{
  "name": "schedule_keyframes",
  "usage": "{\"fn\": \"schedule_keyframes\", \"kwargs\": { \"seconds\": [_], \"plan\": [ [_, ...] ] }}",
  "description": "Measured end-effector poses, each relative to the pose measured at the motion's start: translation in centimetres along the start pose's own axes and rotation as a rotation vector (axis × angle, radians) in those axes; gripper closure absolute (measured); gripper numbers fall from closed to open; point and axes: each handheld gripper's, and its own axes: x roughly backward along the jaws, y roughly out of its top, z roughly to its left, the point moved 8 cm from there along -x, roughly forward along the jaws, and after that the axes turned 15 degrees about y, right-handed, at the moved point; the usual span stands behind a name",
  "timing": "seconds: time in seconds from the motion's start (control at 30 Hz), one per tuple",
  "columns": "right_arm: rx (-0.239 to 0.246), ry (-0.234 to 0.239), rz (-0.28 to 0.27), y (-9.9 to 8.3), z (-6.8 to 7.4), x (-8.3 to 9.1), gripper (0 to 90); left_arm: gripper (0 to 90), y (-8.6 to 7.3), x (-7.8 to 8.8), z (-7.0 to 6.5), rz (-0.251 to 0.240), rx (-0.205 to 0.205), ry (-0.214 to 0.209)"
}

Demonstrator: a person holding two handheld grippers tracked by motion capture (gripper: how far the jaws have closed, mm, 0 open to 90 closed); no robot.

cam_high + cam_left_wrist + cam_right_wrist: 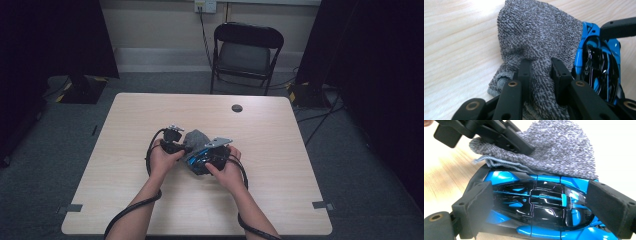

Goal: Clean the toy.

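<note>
High view: a pale wood-grain table (280,150) with a small round dark grommet (237,108) near its far edge; behind it a black folding chair (246,52) on grey carpet, black curtains to either side, cables on the floor. At table centre two bare hands meet, the left gripper (179,145) and right gripper (207,159) close together, a grey three-cornered plate on the right one; a grey knitted terry cloth (196,138) sits between them over a blue and black glossy toy car (199,163), largely hidden by hands and grippers. Left gripper view: left gripper (541,75) has its black jaws pressed together on a fold of the grey cloth (536,37), which drapes over the table and covers one side of the toy car (599,65) just to the right; a black jaw of the other gripper crosses the upper right. Right gripper view: right gripper (544,202) holds the toy car (539,205) clamped across its body between padded jaws; the cloth (564,152) lies on the car's far side, pinched at upper left by the other gripper.
</note>
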Motion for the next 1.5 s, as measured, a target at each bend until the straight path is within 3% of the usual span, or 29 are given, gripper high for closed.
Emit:
{"fn": "schedule_keyframes", "kwargs": {
  "seconds": [0.67, 1.13, 1.5],
  "plan": [
    [0.001, 0.001, 0.004, 0.0, 0.1, -0.1, 7.7, 73.2, -2.8, 3.1, 1.3, -0.019, 0.0, -0.031],
    [-0.001, 0.001, 0.008, 0.1, 0.2, -0.1, 7.6, 73.7, -3.8, 4.7, 2.2, -0.032, 0.021, -0.039],
    [-0.001, 0.002, 0.006, 0.0, 0.1, -0.1, 7.7, 74.2, -3.9, 5.6, 3.1, -0.05, 0.051, -0.018]
  ]
}}
